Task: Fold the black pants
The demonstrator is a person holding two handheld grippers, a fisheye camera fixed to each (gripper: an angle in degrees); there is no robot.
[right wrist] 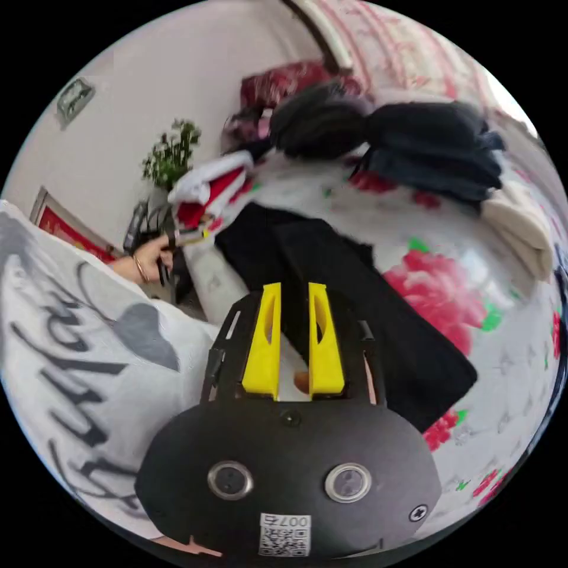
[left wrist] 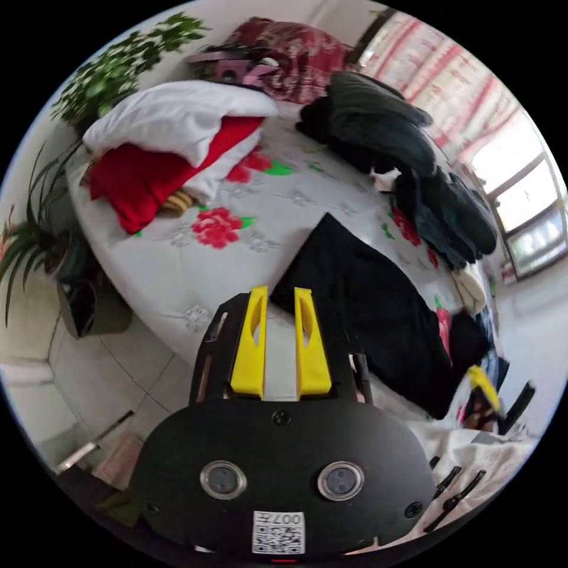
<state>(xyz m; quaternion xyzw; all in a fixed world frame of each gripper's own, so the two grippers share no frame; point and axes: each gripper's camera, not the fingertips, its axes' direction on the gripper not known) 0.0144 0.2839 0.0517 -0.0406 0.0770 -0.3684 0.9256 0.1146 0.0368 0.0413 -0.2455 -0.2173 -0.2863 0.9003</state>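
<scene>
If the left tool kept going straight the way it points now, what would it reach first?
Probably the flowered bedsheet, just beside the near corner of the black pants; the left tool points at that edge, though depth is unclear.

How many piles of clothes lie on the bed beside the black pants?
2: a red and white pile near the plants, and a dark pile toward the window. More may be hidden.

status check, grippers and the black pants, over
Left gripper open, empty. Right gripper open over black pants, flat on floral bedspread. Nothing on top.
</scene>
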